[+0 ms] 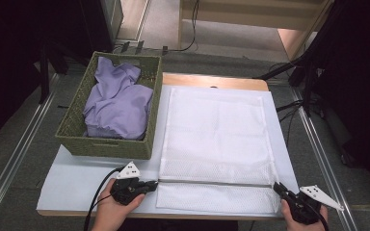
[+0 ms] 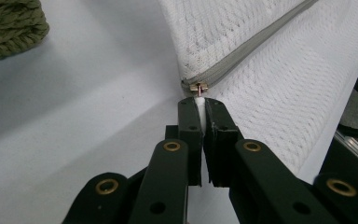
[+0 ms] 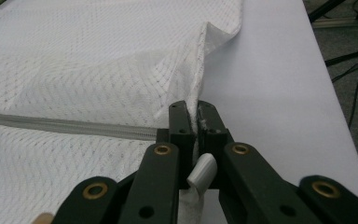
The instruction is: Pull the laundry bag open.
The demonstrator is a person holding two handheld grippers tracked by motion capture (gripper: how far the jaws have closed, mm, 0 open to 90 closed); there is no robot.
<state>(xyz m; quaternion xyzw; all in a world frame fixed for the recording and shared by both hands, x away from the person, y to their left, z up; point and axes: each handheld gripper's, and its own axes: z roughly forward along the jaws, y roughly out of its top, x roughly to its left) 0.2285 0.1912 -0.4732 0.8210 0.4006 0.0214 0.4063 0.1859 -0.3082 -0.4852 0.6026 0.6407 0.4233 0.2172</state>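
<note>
Here, the white mesh bag [image 1: 217,144] is laid flat at the table's centre; its zipper pull [image 2: 198,87] is pinched by the left gripper [image 1: 149,185] at seven o'clock, and its edge, apparently, by the right gripper [image 1: 278,187] at five o'clock.

Each black tool, left [image 1: 149,185] and right [image 1: 278,188], has linked arms pinned with brass rivets, a white three-cornered plate dotted with holes, and a trailing black cable.
</note>
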